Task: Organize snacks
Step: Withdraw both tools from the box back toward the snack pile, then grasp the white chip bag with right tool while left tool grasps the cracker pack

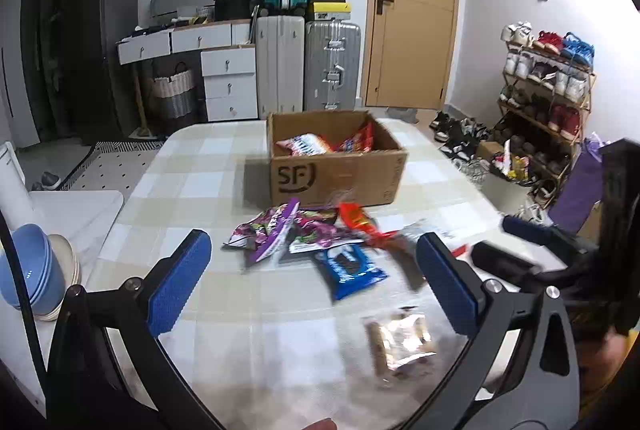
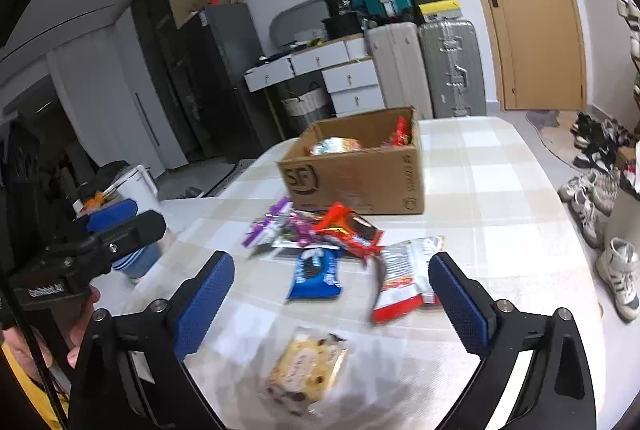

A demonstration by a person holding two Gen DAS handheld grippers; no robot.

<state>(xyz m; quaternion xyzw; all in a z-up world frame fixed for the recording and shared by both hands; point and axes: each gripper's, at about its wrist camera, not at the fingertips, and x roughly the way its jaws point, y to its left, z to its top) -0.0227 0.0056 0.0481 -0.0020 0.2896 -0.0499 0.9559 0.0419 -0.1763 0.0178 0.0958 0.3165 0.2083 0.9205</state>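
Note:
A cardboard box stands mid-table with snack packets inside. In front of it lie purple packets, an orange-red packet, a blue cookie packet and a red-and-white packet. Closest to me is a clear-wrapped pastry. My left gripper is open above the pile, holding nothing. My right gripper is open too, with the pastry below and between its blue pads, untouched.
The checked tablecloth covers the table. Stacked blue bowls sit on a white surface at the left. Suitcases, white drawers, a door and a shoe rack with shoes on the floor lie beyond.

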